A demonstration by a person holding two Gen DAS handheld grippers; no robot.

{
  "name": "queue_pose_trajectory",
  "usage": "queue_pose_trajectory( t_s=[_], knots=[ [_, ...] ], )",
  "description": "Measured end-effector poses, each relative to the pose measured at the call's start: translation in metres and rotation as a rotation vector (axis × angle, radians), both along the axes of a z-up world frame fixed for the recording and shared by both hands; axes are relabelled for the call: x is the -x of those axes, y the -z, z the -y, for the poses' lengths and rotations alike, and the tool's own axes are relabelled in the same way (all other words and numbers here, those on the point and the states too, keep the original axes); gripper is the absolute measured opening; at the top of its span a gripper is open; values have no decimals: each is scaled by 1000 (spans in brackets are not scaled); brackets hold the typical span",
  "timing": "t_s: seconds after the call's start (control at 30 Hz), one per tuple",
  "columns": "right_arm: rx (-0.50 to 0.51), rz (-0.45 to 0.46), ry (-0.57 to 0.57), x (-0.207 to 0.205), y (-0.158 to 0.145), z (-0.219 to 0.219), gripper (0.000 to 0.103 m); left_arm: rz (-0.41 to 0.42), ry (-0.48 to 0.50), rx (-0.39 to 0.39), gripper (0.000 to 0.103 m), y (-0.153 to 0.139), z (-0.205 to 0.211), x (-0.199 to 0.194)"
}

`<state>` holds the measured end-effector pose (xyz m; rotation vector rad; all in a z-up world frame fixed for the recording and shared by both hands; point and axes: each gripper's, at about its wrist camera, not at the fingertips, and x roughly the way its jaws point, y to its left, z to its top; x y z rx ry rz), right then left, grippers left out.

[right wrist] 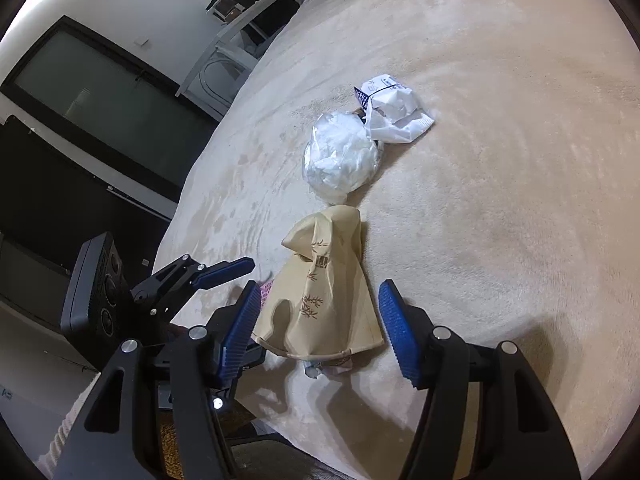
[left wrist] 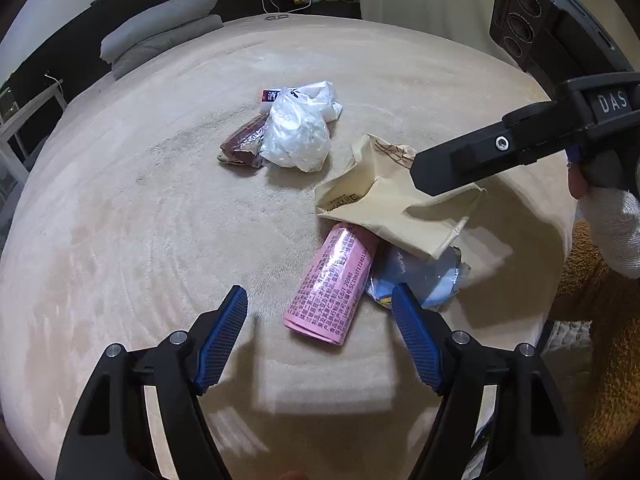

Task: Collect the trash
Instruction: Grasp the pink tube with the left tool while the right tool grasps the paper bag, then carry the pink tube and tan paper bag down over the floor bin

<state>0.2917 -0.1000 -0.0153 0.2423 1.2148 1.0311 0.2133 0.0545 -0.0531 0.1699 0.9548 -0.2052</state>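
On the beige plush bed (left wrist: 160,220), a crumpled tan paper bag (right wrist: 324,292) lay between the right gripper (right wrist: 318,328)'s open jaws, untouched. Light, soft, probably crushable; pinch its folded middle. Left gripper (left wrist: 320,336) open over a pink printed wrapper (left wrist: 332,284).

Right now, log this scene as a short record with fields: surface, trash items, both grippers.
surface: beige plush bedspread
near trash: pink wrapper, partly tucked under a beige paper bag; a blue-and-clear wrapper beside it
far trash: crumpled clear plastic bag, dark red packet, white wrapper
left gripper: open, pink wrapper between the jaws, pads not pressing on it
right gripper: open, jaws either side of the beige paper bag, not gripping
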Motion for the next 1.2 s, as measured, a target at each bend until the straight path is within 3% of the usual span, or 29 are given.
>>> queue_pose_trajectory(
  t_s=[0.1,0.17,0.23,0.53,0.93,1.2],
  knots=[
    [16,-4,-10,1,2,-4,50,-15,25,-1,58,4,0,-8],
    [39,5,-1,2,2,-5,32,-36,41,-1,39,8,1,-12],
    [38,-1,2,3,4,-4,24,-36,50,-5,37,9,3,-13],
    [24,40,9,7,-4,1,21,-13,44,-21,32,5,6,-6],
    [-7,175,39,34,-26,19,21,75,-46,23,30,-19,2,27],
    [-26,223,99,40,-37,39,21,91,-87,52,30,-25,13,48]
  ],
)
